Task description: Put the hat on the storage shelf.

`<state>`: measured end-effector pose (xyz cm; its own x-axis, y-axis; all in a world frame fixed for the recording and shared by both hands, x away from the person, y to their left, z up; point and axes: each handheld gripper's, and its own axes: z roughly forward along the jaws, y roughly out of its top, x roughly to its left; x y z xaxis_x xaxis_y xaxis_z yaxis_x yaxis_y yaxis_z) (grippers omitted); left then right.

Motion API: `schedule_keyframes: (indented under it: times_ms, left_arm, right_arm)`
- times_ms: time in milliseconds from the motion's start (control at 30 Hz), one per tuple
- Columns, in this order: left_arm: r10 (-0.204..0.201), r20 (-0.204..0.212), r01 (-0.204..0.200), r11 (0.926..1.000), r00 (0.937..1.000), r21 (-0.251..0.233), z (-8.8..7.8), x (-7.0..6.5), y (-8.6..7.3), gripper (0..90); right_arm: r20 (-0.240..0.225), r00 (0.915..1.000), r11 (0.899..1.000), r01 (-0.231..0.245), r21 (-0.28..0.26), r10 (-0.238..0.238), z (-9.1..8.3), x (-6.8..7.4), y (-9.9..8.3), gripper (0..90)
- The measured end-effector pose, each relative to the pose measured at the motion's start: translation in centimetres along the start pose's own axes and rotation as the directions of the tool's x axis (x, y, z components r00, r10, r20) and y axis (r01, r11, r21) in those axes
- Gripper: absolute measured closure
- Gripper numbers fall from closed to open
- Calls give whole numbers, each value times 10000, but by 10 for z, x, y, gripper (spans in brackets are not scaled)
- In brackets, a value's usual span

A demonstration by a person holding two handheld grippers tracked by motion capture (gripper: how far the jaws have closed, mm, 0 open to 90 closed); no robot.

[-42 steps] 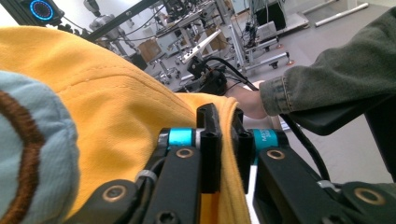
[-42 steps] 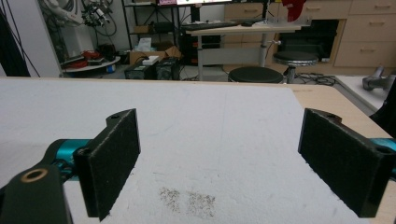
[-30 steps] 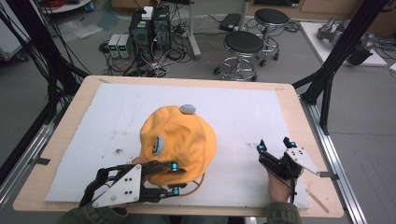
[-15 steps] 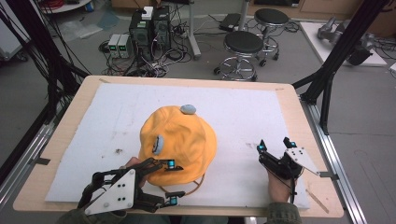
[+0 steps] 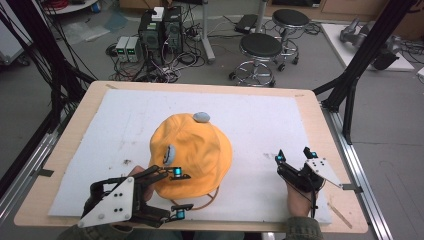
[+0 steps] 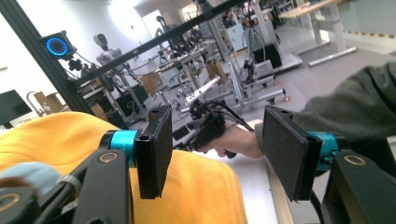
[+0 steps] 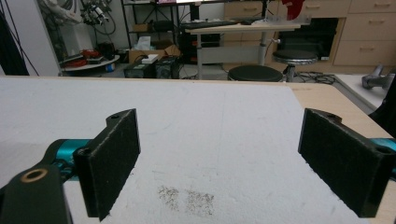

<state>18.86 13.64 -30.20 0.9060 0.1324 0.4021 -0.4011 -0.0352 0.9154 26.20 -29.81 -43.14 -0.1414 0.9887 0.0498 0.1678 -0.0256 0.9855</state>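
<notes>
Orange hat (image 5: 192, 152) at mat (image 5: 260, 120) centre, crown up, grey button at 12 o'clock. Left gripper (image 5: 177, 194) at hat's 7 o'clock edge, jaws wide apart, nothing held; one jaw over the brim, the other off it. Right gripper (image 5: 292, 155) at 4 o'clock, well apart, jaws spread, empty.

Probable step: seize brim. Advisable: lower until fabric sits between pads, then close.

Left gripper view: brim under near jaw. Right gripper view: bare mat, grey smudge.
</notes>
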Motion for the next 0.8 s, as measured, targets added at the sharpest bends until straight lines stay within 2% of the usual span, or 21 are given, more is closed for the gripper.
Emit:
schedule_keyframes:
  times_ms: [167,300,400,533,800]
  left_arm:
    - [-568,-424,551,9977,9975,-389,-8,8,5,422]
    - [-585,-842,551,9976,9947,-417,-16,15,8,421]
    - [-353,-1238,309,9988,9917,-371,-23,20,12,421]
    - [-242,-1773,177,9991,9839,-379,-34,29,18,420]
    - [-514,-2514,391,9978,9665,-537,-51,39,23,420]
  right_arm:
    - [0,10000,10000,-10,-1,10,0,0,0,117]
    - [-5,10000,10000,-20,-16,20,0,0,0,116]
    - [-6,10000,10000,-24,-5,24,0,0,0,116]
    - [-23,10000,10000,-41,29,41,0,0,0,116]
    - [-2,10000,10000,-72,7,72,0,0,0,116]
